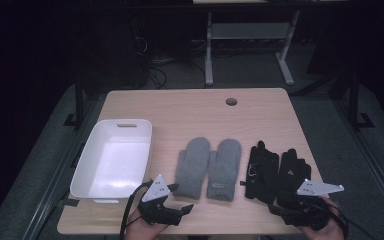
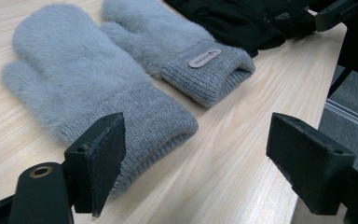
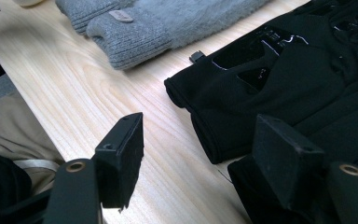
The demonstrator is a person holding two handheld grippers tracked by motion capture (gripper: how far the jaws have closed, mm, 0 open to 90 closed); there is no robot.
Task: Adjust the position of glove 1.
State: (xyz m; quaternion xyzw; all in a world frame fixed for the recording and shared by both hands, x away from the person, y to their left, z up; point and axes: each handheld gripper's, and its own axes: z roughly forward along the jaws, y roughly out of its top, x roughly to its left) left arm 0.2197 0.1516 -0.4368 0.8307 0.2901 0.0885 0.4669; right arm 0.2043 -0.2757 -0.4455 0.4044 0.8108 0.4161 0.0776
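Two fluffy grey mittens point(image 1: 208, 168) lie side by side at the table's middle, cuffs toward me. Right of them lies a pair of black gloves point(image 1: 276, 173). My left gripper point(image 1: 181, 198) is open at the front edge, its jaws pointing at the nearer mitten's point(image 2: 84, 79) knitted cuff without touching it; the second mitten point(image 2: 177, 42) carries a small label. My right gripper point(image 1: 282, 206) is open at the black gloves' wrist ends, and one black glove point(image 3: 279, 79) lies just ahead of my right gripper point(image 3: 200, 158), its right jaw over black fabric.
An empty white plastic bin point(image 1: 94, 150) stands on the left part of the wooden table point(image 1: 190, 110). A round cable hole point(image 1: 231, 101) sits near the far edge. Beyond the table stand a white desk frame point(image 1: 209, 50) and cables on a dark floor.
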